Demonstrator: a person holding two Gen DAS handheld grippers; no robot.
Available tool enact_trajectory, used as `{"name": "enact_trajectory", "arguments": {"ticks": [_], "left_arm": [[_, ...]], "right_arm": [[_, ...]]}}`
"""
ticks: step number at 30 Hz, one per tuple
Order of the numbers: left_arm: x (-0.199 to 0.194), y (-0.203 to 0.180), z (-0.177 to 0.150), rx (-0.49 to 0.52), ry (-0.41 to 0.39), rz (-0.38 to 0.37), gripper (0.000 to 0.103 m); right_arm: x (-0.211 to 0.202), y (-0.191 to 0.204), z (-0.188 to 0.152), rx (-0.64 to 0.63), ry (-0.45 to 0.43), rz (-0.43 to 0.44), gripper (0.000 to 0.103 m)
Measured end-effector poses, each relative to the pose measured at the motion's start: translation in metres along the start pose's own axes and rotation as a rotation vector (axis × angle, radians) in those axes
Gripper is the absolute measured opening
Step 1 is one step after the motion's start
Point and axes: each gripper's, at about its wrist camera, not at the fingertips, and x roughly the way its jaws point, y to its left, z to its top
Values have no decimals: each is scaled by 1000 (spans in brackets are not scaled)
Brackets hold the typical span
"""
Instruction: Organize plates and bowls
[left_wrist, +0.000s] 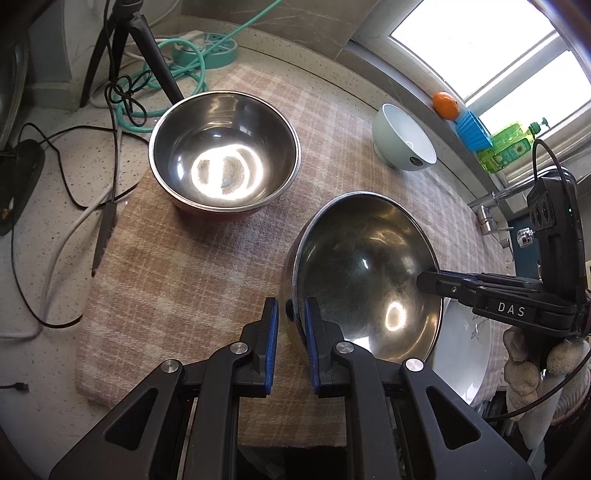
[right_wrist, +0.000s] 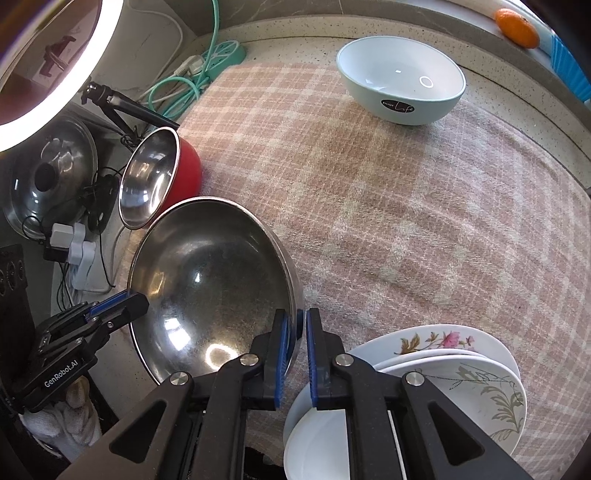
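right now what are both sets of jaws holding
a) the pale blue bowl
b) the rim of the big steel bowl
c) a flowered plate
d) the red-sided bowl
b: the left gripper and the right gripper each pinch opposite rims of the big steel bowl, tilted above the checked cloth.

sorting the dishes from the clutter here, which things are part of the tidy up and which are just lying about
Job:
- large steel bowl, both grippers at its rim
- red-sided steel bowl
- pale blue bowl
- stacked plates

Lying about:
- orange
- teal power strip
- tripod
- pot lid
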Motion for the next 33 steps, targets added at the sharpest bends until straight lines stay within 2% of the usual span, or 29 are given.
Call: {"name": "enact_trajectory", "arguments": {"ticks": [2,7,11,25,28,33], "left_arm": [[-4,2,1,1,-10,0,13],[-14,6,1,-4,-34,14,17],[-22,14,3,-34,-60,16,17],[-51,65,-13,-257,-180,-13,17],[-53,76,-15,-310,-212,-21,17],[-48,93,-13,-388,-219,-76,17]], "right_arm": [[-2,0,0,-3,-16,-15,23],[-9,-7,2,27,-44,15,25],[-17,-9,0,38,-84,32,32],[-65,-8,-6,101,-305,130,34],[-68,-1,-1,97,-319,163,34],[-60,11,18,76,-285,192,34]]}}
